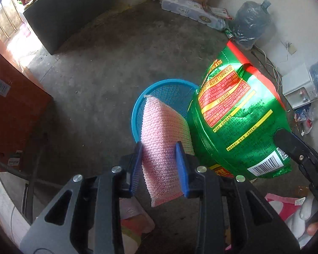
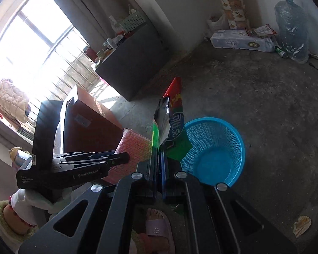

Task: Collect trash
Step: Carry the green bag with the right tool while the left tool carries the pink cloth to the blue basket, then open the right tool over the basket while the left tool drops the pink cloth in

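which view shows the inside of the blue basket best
The right wrist view: the blue basket is unobstructed there, its open mouth and bare floor visible. In the left wrist view only part of its rim shows, behind the pink sponge and green bag.

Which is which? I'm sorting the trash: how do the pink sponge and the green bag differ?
The pink sponge is thick, knobbly and matt; the green bag is thin, shiny and printed. The sponge is the narrower, the bag far wider. The left tool holds the sponge with its fingers apart; the right tool pinches the bag shut. Both hang by the blue basket.
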A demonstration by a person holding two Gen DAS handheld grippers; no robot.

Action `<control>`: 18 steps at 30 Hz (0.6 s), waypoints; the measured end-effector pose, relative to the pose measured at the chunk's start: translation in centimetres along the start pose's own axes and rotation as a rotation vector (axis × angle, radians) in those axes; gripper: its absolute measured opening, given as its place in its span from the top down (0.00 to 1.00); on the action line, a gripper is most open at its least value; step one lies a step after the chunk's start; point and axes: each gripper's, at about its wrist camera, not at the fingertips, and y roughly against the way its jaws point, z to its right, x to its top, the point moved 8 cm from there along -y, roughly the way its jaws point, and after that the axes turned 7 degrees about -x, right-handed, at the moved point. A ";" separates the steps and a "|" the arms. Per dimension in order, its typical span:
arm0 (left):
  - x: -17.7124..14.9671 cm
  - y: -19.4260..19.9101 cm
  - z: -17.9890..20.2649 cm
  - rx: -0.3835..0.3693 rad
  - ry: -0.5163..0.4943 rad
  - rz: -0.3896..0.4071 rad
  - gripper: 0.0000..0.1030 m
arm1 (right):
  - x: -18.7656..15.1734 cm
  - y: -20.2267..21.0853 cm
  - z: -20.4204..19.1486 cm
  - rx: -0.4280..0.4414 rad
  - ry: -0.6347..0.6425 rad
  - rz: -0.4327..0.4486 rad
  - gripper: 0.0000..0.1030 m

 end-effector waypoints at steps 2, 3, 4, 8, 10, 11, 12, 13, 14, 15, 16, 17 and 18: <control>0.9 -2.7 -0.2 0.024 0.015 -0.042 0.72 | 0.1 -2.6 1.1 -0.017 -0.034 -0.024 0.97; 1.4 -3.9 -0.4 0.032 0.023 -0.060 0.72 | 0.4 -3.8 1.4 -0.030 -0.049 -0.030 0.97; 2.0 -5.1 -0.7 0.044 0.026 -0.076 0.71 | 0.4 -4.7 1.6 -0.038 -0.060 -0.040 0.96; 3.2 -8.4 -1.4 0.073 0.042 -0.130 0.62 | 0.3 -9.6 2.6 -0.053 -0.114 -0.112 0.89; 3.3 -8.9 -2.2 0.060 0.105 -0.118 0.45 | -0.5 -12.1 3.0 -0.049 -0.122 -0.164 0.73; 3.1 -8.9 -2.6 0.049 0.132 -0.111 0.43 | -0.9 -12.8 3.2 -0.066 -0.123 -0.176 0.69; 3.0 -8.9 -2.8 0.039 0.149 -0.109 0.42 | -1.2 -13.2 3.5 -0.079 -0.125 -0.181 0.67; 2.8 -8.7 -3.0 0.027 0.160 -0.113 0.42 | -1.5 -13.4 3.6 -0.078 -0.131 -0.186 0.67; 2.8 -8.4 -3.2 0.015 0.167 -0.110 0.42 | -1.9 -13.4 3.6 -0.070 -0.141 -0.189 0.67; 2.9 -8.2 -3.5 0.011 0.171 -0.098 0.42 | -2.1 -13.1 3.7 -0.063 -0.148 -0.188 0.67; 3.0 -7.6 -3.7 0.011 0.175 -0.082 0.42 | -2.4 -12.8 3.8 -0.057 -0.148 -0.186 0.67; 3.1 -6.9 -3.7 0.008 0.179 -0.064 0.42 | -2.4 -12.6 3.9 -0.056 -0.146 -0.184 0.67; 3.3 -6.0 -3.7 -0.005 0.182 -0.046 0.42 | -2.5 -12.2 4.0 -0.056 -0.146 -0.181 0.67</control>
